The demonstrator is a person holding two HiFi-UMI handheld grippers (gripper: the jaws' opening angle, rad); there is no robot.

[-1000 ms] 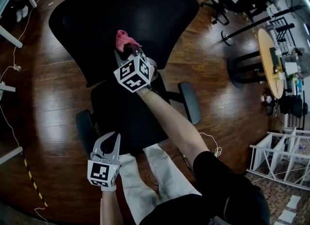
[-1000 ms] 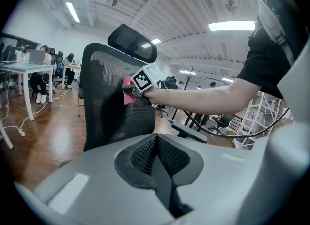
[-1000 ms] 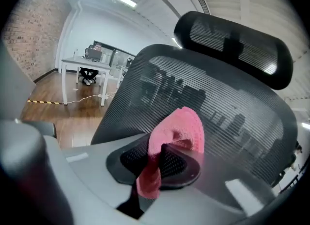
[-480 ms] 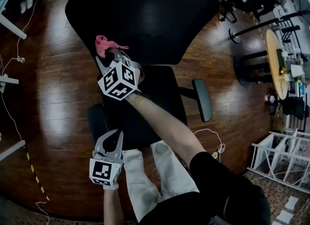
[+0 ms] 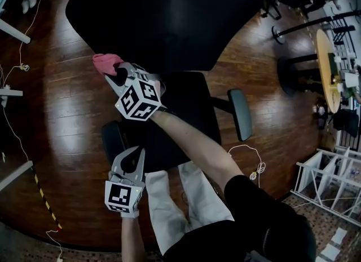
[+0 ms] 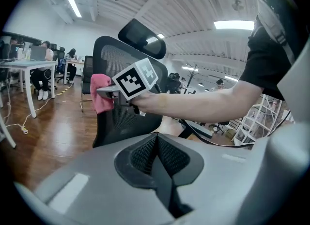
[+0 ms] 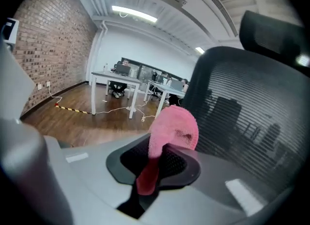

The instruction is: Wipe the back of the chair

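Note:
The black mesh chair back [image 5: 163, 18] fills the top of the head view. My right gripper [image 5: 117, 75] is shut on a pink cloth [image 5: 106, 62], which sits at the back's left edge. In the right gripper view the cloth [image 7: 172, 129] bulges out of the jaws right beside the mesh [image 7: 242, 103]. The left gripper view shows the chair back [image 6: 126, 117], its headrest [image 6: 140, 37] and the cloth [image 6: 100, 98] from the seat side. My left gripper [image 5: 134, 151] hangs low over the seat's front, shut and holding nothing.
The chair's armrests [image 5: 242, 114] [image 5: 113, 140] flank the seat. A round table [image 5: 324, 69] and a white rack [image 5: 333, 182] stand at the right. White desk legs [image 5: 14, 32], floor cables and yellow-black tape [image 5: 42, 196] lie at the left. People sit at desks [image 6: 34, 67] in the distance.
My right gripper has carried the pink cloth leftward across the chair back, from near its middle to its left edge. The left gripper has stayed put.

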